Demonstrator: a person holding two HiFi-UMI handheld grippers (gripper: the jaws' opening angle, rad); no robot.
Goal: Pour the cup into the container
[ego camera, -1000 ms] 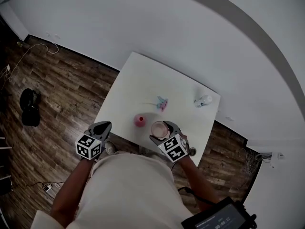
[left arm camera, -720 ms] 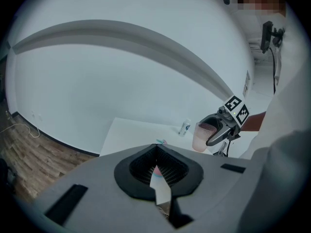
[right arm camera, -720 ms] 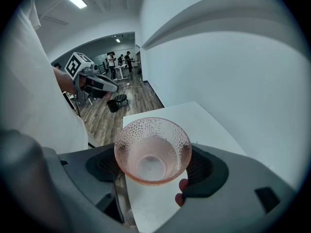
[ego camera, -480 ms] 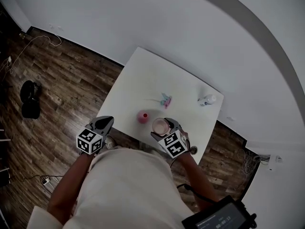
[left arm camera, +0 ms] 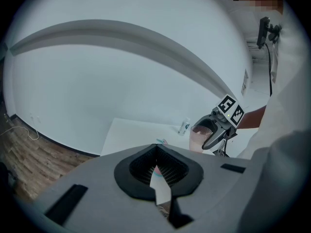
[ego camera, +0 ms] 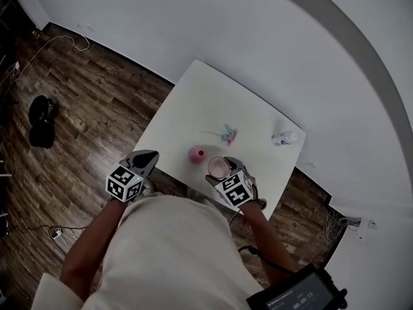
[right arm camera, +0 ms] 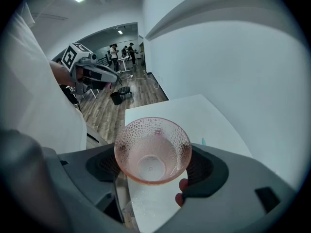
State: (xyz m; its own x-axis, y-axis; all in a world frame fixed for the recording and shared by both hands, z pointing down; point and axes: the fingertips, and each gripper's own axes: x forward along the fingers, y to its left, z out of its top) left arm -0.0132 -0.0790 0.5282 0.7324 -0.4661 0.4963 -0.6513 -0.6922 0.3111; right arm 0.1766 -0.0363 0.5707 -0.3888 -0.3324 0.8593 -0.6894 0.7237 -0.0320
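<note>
I'm pinching the pink cup [right arm camera: 152, 149] upright in my right claw [ego camera: 224, 172], over the table [ego camera: 213, 102] near its edge. I'm judging no pour is done yet; the pink container [ego camera: 197, 154] is sitting at the cup's 10 o'clock. My left claw [left arm camera: 158, 176] is hanging pressed together, empty.

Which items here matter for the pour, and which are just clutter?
In the job: pink cup, held by the right gripper; pink container on the table.
Lying about: small bottle; pink-and-blue item; black object on the floor; left gripper, shut, empty.
</note>
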